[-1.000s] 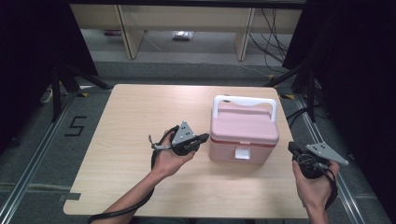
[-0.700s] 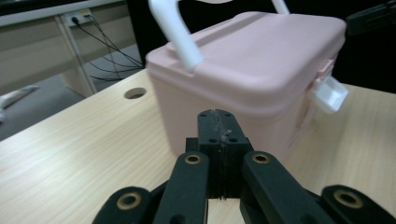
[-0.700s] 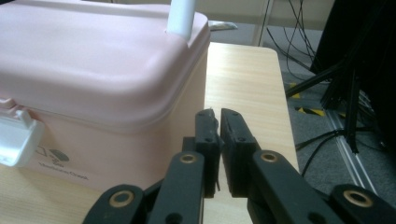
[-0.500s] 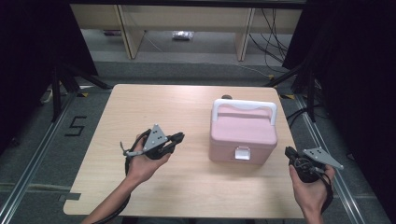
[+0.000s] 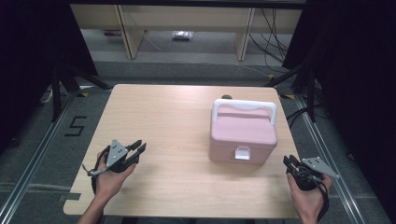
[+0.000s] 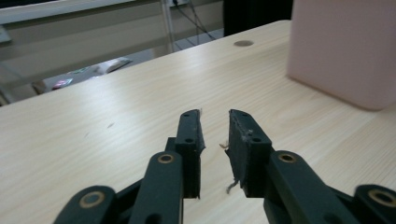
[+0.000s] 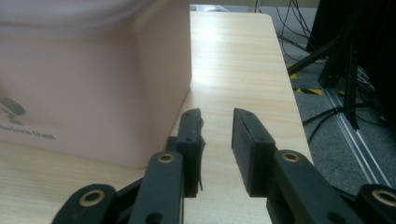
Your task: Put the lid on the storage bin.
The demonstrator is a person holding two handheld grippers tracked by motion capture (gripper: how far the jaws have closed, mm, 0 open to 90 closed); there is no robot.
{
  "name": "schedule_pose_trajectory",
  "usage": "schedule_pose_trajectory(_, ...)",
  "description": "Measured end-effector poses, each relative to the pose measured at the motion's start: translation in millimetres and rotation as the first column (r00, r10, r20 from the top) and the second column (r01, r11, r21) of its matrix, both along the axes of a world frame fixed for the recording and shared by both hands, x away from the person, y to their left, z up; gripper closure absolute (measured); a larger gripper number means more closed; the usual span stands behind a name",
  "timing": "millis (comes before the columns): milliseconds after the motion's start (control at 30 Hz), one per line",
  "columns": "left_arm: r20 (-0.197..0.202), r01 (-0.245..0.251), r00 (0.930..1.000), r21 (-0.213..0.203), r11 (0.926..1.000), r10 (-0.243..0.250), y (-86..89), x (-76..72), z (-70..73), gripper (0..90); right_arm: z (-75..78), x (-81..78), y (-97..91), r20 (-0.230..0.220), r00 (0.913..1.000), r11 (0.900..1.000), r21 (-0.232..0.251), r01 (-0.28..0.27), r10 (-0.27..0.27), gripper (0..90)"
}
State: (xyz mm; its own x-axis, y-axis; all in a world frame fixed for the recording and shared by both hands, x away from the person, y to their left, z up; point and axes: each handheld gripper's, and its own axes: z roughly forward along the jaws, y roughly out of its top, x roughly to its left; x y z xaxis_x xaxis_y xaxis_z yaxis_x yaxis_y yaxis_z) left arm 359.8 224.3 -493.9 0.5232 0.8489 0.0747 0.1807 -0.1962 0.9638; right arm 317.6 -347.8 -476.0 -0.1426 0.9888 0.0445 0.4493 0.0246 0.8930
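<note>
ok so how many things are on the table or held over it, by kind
pink box with white handle: 1
handheld grippers: 2, left gripper and right gripper, both with jaws apart and nothing between them
table: 1
total: 4

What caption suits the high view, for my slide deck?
Pink box with white handle on wooden table; left gripper and right gripper open, empty, at the near edge.
</note>
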Motion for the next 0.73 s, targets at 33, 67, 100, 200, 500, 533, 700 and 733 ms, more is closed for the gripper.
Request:
schedule_pose_trajectory(33,-0.001,-0.014,0.9999,-0.008,0.9999,0.014,4.9,-2.1,-4.1,71.2,-1.9,-0.1,1.0,0.002,1.0,0.9999,0.01,0.004,-0.004,72.1)
schedule_pose_trajectory(67,-0.004,-0.03,0.9995,-0.011,0.9995,0.03,9.4,-4.7,-7.7,70.5,-4.2,-0.9,0.7,-0.005,0.9999,0.9999,0.002,0.011,-0.011,71.4)
schedule_pose_trajectory(100,-0.004,-0.041,0.9992,-0.016,0.999,0.041,13.5,-6.8,-11.4,69.2,-5.9,-0.9,-0.2,0.005,1.0,1.0,-0.008,0.005,-0.005,70.8)
schedule_pose_trajectory(200,-0.013,-0.074,0.9972,-0.026,0.9969,0.074,25.3,-12.0,-19.3,67.1,-12.1,-1.4,-0.3,-0.002,1.0,0.9998,-0.019,0.008,-0.008,70.0)
schedule_pose_trajectory(500,0.004,-0.15,0.9886,-0.08,0.9855,0.151,39.4,-19.4,-24.1,58.8,-21.8,-4.2,-1.1,0.004,0.9997,0.9996,-0.014,0.023,-0.023,66.4)
schedule_pose_trajectory(533,0.013,-0.153,0.9878,-0.091,0.984,0.155,39.6,-19.4,-25.0,57.8,-23.0,-3.8,0.1,0.013,0.9995,0.9996,0.008,0.027,-0.027,65.9)
schedule_pose_trajectory(700,0.022,-0.164,0.9858,-0.09,0.9823,0.166,39.7,-20.7,-25.9,53.9,-22.3,-4.4,-1.6,0.03,0.999,0.9995,-0.001,0.032,-0.032,64.2)
schedule_pose_trajectory(733,0.024,-0.166,0.9854,-0.089,0.9821,0.169,39.8,-20.7,-25.5,53.3,-21.9,-4.6,0.0,0.026,0.9989,0.999,0.022,0.038,-0.039,64.0)
